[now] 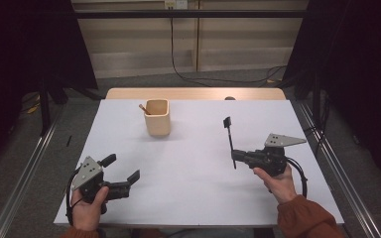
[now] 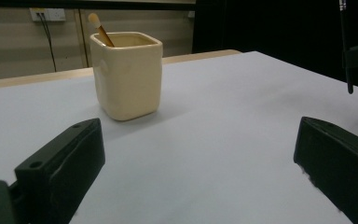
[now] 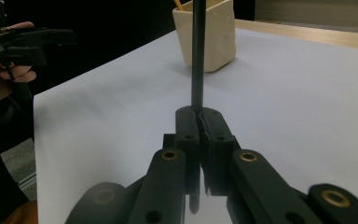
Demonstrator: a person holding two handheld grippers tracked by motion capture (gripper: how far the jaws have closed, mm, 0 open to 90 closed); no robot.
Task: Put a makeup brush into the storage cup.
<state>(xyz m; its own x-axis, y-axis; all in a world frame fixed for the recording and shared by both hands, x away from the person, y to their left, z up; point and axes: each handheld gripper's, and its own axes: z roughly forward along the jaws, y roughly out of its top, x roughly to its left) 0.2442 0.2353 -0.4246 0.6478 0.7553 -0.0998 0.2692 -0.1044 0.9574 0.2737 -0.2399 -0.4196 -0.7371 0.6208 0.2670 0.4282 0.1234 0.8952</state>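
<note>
The right gripper (image 1: 234, 157), jaws clamped, holds a black brush (image 1: 229, 138) upright above the white table (image 1: 188, 188), well right of the cream holder (image 1: 158, 117), which already holds one wooden-handled brush (image 1: 143, 108). Insertion remains. The left gripper (image 1: 124, 173) rests wide open, empty.

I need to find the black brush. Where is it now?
In the high view, the black brush is at the table's right, clamped in the right tongs, bristles pointing toward the cream cup.
</note>
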